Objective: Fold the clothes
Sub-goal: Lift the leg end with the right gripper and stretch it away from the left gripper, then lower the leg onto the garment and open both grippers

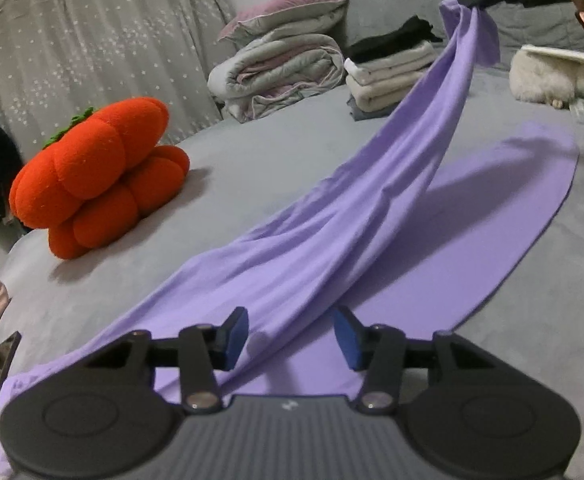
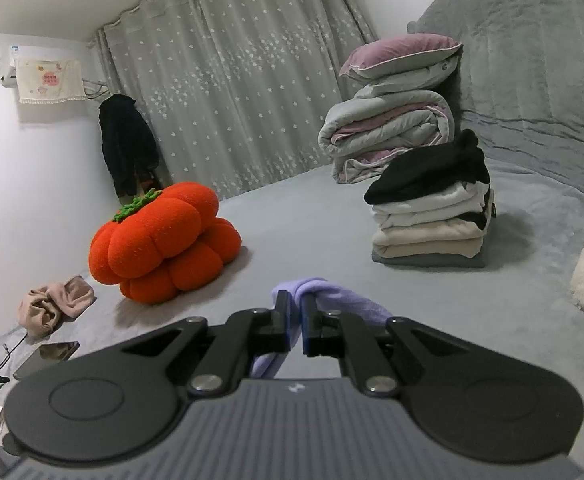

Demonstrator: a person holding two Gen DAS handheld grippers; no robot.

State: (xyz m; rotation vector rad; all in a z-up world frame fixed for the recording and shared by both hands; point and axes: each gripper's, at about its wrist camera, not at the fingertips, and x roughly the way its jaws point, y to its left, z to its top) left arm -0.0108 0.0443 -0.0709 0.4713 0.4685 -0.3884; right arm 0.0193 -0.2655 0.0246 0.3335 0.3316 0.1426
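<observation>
A lilac garment (image 1: 371, 216) lies on the grey bed (image 1: 252, 168), one side flat and the other pulled up into a taut ridge. In the left wrist view my left gripper (image 1: 292, 336) stands open just above the near end of the cloth. A fold runs between its blue pads (image 1: 238, 338) without being pinched. At the top right, my right gripper (image 1: 471, 2) holds the far corner up off the bed. In the right wrist view the right gripper (image 2: 295, 308) is shut on a bunched lilac edge (image 2: 343, 300) that drapes over its right finger.
An orange pumpkin cushion (image 1: 100, 180) sits at the left. At the back are a rolled quilt with a pillow (image 1: 280, 68) and a stack of folded clothes (image 2: 431, 216). A white fluffy item (image 1: 551, 76) lies at the right. A phone (image 2: 48, 354) and a pink cloth (image 2: 56, 304) lie near the bed's left edge.
</observation>
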